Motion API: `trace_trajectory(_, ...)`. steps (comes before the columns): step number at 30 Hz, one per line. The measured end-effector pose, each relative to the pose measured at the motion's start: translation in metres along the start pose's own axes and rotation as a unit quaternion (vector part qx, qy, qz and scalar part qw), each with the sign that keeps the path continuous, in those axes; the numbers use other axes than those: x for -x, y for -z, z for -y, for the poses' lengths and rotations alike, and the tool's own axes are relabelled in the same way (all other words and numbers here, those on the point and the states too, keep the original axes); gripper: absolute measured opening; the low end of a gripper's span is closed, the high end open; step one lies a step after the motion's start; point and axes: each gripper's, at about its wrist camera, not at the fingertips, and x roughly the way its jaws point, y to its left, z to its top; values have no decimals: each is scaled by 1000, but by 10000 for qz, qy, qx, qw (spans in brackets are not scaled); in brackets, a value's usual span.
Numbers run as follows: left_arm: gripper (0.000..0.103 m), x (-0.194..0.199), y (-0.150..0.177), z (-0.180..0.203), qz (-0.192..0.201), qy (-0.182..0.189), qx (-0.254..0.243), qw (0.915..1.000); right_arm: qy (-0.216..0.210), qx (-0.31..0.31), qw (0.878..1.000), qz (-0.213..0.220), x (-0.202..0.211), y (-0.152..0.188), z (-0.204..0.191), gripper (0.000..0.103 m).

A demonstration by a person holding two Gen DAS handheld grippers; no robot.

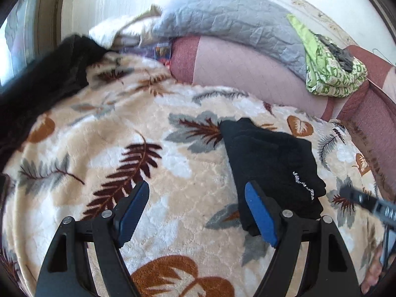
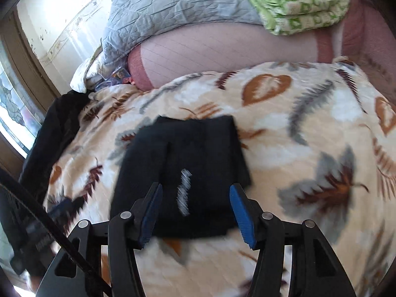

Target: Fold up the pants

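Both the left gripper (image 1: 196, 212) and right gripper (image 2: 196, 214) have black plastic arms, silver rivets and blue ribbed pads (image 1: 259, 214)

L wrist cam close above leaf-print blanket (image 1: 158, 222), tilted down, facing pillows (image 1: 247, 74), R wrist cam same tilt, a bit nearer, folded black pants (image 2: 188, 163) centred, both share pants, blanket, pillows, grey quilt (image 2: 173, 7)

White lettering on the folded black pants (image 1: 272, 158), perhaps a brand, unreadable.
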Motion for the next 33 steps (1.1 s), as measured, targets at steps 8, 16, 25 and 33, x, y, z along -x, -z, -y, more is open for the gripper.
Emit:
trace_trajectory(8,100,92,22,26,1421,-526,-121,9884,117,-250,9995,141,33,79,42,63)
trace_trajectory(16,103,166,58,42,1591,32,-141,9872,25,-182,9995,274,37,112,47,66)
trace_trajectory(25,103,100,62,81,401,628,-553,9957,88,246,9977,630,59,122,26,73)
trace_trajectory(33,103,66,91,64,-83,-85,-662,9977,269,214,9984,442,44,125,31,74)
